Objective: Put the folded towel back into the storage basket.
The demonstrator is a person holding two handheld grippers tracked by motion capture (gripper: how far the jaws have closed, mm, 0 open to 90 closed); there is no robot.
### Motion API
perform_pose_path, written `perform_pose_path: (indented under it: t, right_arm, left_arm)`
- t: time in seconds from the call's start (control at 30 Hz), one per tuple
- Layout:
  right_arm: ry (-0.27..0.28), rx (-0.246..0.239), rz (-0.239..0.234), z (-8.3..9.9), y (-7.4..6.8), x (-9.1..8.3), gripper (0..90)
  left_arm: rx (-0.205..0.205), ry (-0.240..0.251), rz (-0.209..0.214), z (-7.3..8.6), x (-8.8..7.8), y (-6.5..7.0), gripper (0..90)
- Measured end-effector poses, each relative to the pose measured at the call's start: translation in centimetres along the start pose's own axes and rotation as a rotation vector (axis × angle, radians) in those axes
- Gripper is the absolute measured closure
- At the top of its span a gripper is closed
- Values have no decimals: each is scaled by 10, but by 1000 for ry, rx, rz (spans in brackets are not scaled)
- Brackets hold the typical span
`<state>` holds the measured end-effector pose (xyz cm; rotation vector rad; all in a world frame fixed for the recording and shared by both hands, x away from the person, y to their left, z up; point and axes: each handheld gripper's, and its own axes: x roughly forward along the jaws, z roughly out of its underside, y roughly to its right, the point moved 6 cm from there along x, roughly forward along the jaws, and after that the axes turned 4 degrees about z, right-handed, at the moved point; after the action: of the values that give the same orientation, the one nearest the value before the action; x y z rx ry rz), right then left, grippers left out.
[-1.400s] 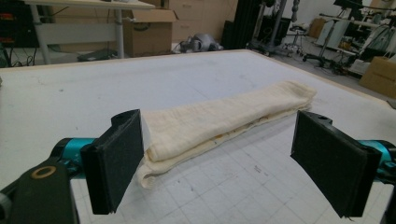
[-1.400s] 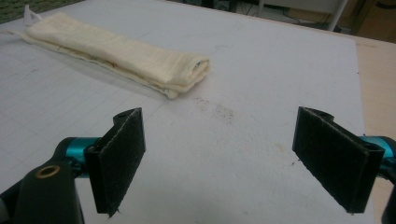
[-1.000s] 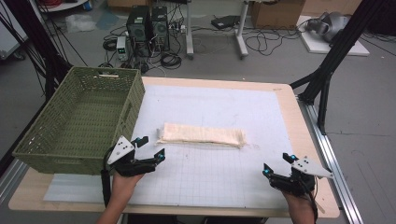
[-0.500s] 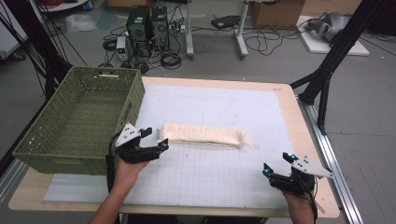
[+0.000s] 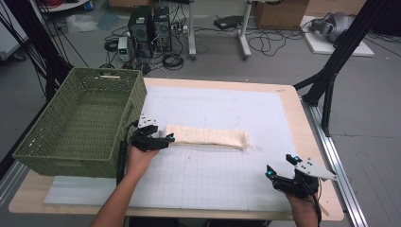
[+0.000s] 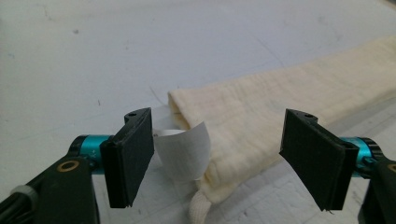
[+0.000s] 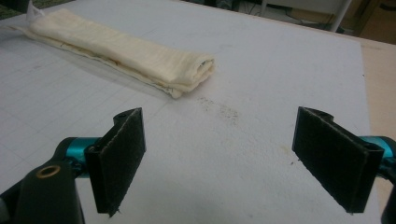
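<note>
- Black-padded jaws of the left tool are standing wide apart and have just been closing a little; the near end of the folded cream cloth is lying between them, with neither pad pressing on it.
- A white label at that end of the cloth is curling up just beside the left-hand pad of this tool.
- In the high view the left tool is sitting at the cloth's left end, beside the green woven basket.
- The cloth is lying flat across the middle of the white gridded surface, outside the basket.
- The right tool is gaping wide with nothing between its jaws; in the high view it is resting near the front right corner of the surface, well apart from the cloth.
</note>
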<state>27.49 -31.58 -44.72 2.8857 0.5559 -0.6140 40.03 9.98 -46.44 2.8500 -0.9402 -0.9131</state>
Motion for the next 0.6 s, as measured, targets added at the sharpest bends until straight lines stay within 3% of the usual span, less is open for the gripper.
perform_pose_path:
  t: [0.27, 0.4, 0.47, 0.57, 0.6]
  right_arm:
    - [-4, -2, -7, 0, 0, 1, 163]
    - [-5, -8, -6, 0, -1, 1, 165]
    - [-5, -4, -6, 0, -1, 1, 165]
    - [-9, -4, -5, 1, -1, 0, 165]
    - [-9, -4, -5, 1, -1, 0, 165]
  left_arm:
    - [-3, -67, -11, 9, 12, -5, 414]
    - [4, -99, 6, 14, 16, -5, 548]
    - [43, -109, 23, 14, 16, -1, 624]
    - [63, -109, 37, 15, 16, 3, 758]
    - [85, -113, 39, 15, 16, 4, 758]
